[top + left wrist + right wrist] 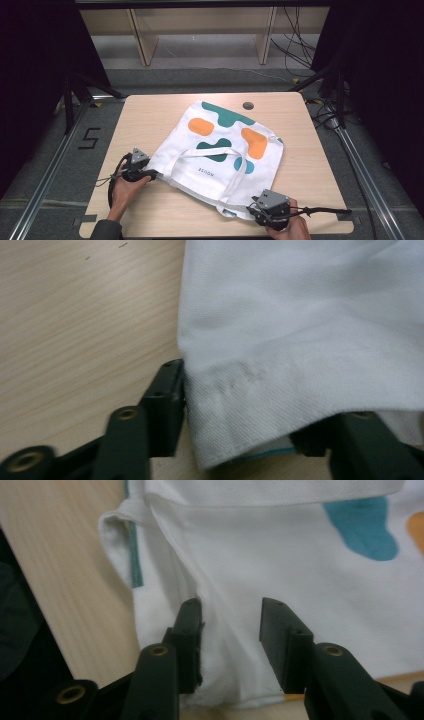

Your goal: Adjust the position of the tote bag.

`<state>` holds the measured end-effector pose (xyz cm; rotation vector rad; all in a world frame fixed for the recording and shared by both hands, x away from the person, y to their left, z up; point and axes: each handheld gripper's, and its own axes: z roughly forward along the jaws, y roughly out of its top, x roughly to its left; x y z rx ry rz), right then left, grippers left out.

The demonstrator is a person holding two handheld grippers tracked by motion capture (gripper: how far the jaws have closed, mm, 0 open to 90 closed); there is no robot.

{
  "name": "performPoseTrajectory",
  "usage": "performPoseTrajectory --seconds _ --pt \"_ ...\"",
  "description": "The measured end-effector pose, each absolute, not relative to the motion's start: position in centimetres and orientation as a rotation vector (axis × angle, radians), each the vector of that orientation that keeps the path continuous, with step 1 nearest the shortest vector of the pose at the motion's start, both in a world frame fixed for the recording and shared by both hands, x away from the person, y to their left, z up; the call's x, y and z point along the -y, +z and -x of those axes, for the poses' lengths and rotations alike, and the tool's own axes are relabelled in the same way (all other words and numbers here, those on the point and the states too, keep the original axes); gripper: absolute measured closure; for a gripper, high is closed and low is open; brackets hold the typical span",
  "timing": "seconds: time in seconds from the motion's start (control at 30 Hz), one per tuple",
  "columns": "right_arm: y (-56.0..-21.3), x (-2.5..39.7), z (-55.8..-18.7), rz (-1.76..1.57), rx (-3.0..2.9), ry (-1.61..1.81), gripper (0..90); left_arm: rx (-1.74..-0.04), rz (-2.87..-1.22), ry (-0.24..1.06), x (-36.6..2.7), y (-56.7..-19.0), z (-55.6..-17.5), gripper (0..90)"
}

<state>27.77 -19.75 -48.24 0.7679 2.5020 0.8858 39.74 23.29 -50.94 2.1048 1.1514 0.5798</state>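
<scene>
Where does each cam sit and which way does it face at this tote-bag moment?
High view: above the person's side, looking forward and down on the light wooden table; both hands, left gripper and right gripper at the white cloth tote bag with teal and orange blobs.
Left gripper view: on the left gripper, along its jaws straddling a bag corner.
Right gripper view: on the right gripper, jaws apart over the bag's edge.
Shared: bag and table.

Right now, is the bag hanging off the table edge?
No, the bag lies flat on the table, inside its edges.
</scene>
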Motion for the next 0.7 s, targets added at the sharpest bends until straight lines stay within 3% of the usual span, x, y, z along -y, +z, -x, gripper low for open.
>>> performPoseTrajectory --seconds 0.07,0.2,0.4,0.53,0.7 --pt "-48.2 20.1 -27.9 -0.761 -2.49 0.849 64.1 -1.12 -2.132 0.634 -22.9 -50.6 -39.3 66.8" --pt "-48.8 20.5 -28.0 -0.784 -2.481 0.746 57.1 -1.051 -2.162 0.639 -22.2 -50.0 -38.2 79.9" --pt "-49.2 21.7 -28.8 -0.805 -2.484 0.698 53.8 -0.973 -2.167 0.562 -21.9 -49.3 -36.3 81.4" --pt "-49.0 23.3 -29.5 -0.818 -2.513 0.721 77.3 -0.932 -2.178 0.537 -20.7 -49.2 -34.7 81.7" --pt "-48.0 25.5 -30.5 -0.864 -2.448 0.824 84.9 -0.881 -2.195 0.515 -19.8 -49.1 -33.2 81.8"
